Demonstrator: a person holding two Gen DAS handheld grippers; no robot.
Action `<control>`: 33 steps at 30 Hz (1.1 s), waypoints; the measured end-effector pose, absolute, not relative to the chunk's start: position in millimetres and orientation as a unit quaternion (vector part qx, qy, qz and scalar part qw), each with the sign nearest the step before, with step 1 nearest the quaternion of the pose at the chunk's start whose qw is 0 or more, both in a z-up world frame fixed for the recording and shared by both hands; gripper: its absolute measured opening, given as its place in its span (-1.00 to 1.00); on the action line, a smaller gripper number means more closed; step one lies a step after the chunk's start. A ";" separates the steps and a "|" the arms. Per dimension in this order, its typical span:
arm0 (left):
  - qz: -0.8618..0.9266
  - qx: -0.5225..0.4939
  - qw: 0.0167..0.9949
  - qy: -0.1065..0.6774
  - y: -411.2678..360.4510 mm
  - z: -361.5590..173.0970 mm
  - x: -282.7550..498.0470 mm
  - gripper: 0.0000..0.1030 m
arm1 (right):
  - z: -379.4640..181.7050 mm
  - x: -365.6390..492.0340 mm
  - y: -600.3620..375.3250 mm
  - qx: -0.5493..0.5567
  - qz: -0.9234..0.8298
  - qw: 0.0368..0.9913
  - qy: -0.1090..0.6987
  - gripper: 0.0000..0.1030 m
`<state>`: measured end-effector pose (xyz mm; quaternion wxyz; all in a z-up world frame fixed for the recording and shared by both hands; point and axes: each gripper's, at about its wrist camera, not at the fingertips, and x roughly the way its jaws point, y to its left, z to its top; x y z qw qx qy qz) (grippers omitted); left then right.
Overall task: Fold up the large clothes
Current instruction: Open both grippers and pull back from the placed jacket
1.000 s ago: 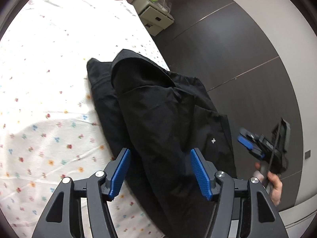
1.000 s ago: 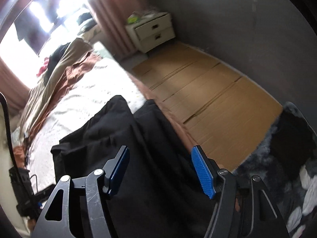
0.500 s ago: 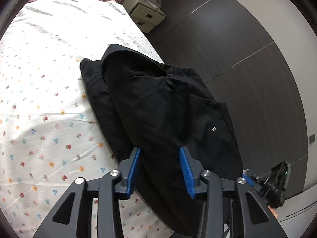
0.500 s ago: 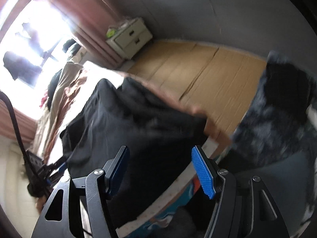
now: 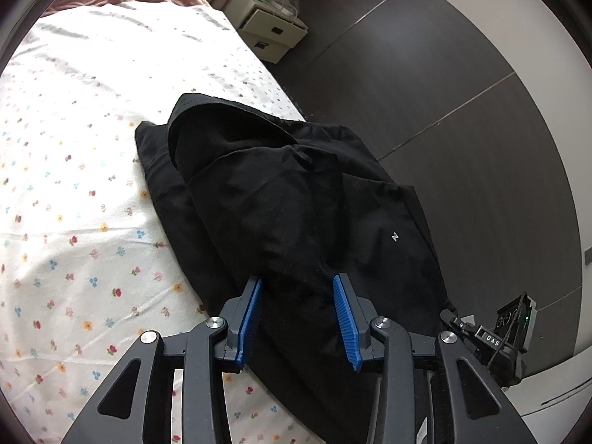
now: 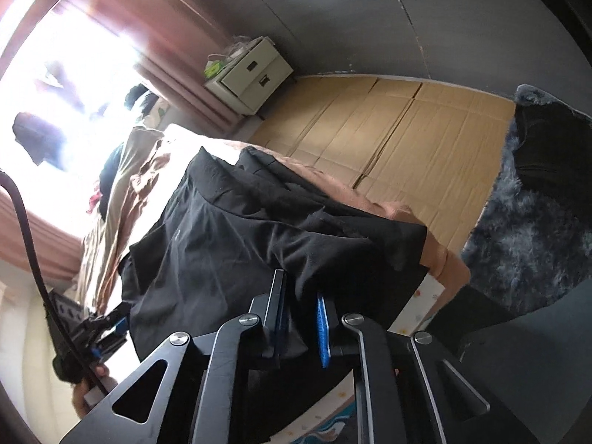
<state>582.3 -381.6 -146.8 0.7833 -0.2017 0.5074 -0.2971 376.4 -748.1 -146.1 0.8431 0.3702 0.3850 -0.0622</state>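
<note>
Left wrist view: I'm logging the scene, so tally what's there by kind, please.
Black garment: 1
Hand-held gripper: 2, left and right
Floral bedsheet: 1
Nightstand: 1
Total: 5

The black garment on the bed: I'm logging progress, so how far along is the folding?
Early. Done: the black garment lies on the floral sheet, bunched and overlapping itself, not in a tidy fold. In hand: the left gripper has its jaws around the near edge; the right gripper has cloth between its jaws, which are closing. Left: lifting, spreading it flat and making every fold.
</note>
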 end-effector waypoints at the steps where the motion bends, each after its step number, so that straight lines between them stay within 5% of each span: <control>1: -0.295 -0.201 0.784 0.508 -380.9 -144.9 580.0 -0.21 | -145.2 375.7 -747.8 0.372 -0.064 0.844 0.382 -0.72; 5: -0.291 -0.184 0.788 0.511 -372.7 -134.9 562.9 0.07 | -143.2 371.3 -742.3 0.363 -0.076 0.847 0.381 -0.67; 7: -0.278 -0.164 0.796 0.513 -364.0 -130.0 551.5 0.30 | -138.2 366.5 -736.9 0.353 -0.094 0.850 0.381 -0.46; 9: -0.270 -0.151 0.802 0.511 -352.3 -121.1 539.1 0.40 | -129.6 359.0 -732.4 0.340 -0.112 0.854 0.378 0.00; 15: -0.264 -0.128 0.824 0.485 -309.3 -84.2 509.9 0.63 | -98.7 334.8 -716.0 0.316 -0.128 0.869 0.358 0.38; 22: -0.247 -0.130 0.847 0.453 -260.4 -44.4 483.2 0.83 | -69.8 313.5 -684.3 0.293 -0.127 0.880 0.351 0.49; 24: -0.247 -0.127 0.853 0.441 -247.9 -30.4 471.8 0.84 | -58.3 307.0 -674.7 0.289 -0.127 0.885 0.341 0.79; 26: -0.249 -0.122 0.860 0.429 -238.9 -17.7 461.4 0.87 | -44.5 298.0 -663.8 0.283 -0.128 0.893 0.327 0.89; 33: -0.252 -0.111 0.881 0.384 -200.7 26.3 423.4 0.99 | 0.2 270.6 -616.5 0.264 -0.128 0.909 0.296 0.92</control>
